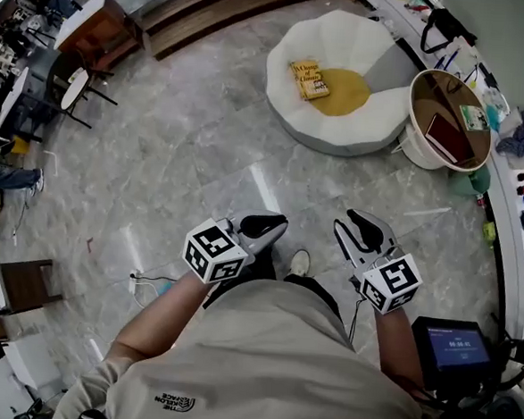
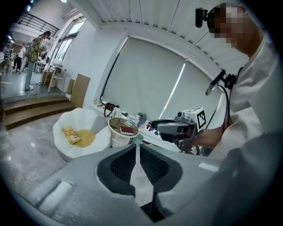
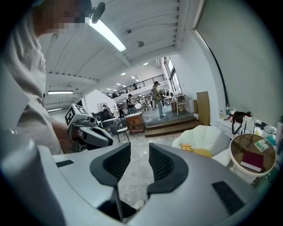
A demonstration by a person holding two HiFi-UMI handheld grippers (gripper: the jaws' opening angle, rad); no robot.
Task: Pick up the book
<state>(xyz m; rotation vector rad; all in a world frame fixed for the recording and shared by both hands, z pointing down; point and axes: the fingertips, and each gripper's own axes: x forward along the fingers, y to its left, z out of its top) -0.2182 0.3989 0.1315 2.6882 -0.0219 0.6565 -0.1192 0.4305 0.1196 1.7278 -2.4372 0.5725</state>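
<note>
A yellow book (image 1: 309,79) lies on a white petal-shaped seat (image 1: 345,40), beside its yellow cushion, far ahead of me across the floor. It also shows in the left gripper view as the book (image 2: 70,135) and in the right gripper view as the book (image 3: 186,147). My left gripper (image 1: 270,224) is held at waist height, shut, with nothing in it; its jaws meet at the left gripper (image 2: 138,148). My right gripper (image 1: 355,224) is level with it, and the right gripper (image 3: 139,152) stands open and empty. Both are well short of the book.
A round white tub (image 1: 424,151) beside the seat holds a dark red book (image 1: 448,137). A cluttered counter (image 1: 506,167) runs along the right wall. Wooden steps (image 1: 222,9) lie beyond, chairs and desks (image 1: 74,88) to the left, and a power strip (image 1: 140,282) on the marble floor.
</note>
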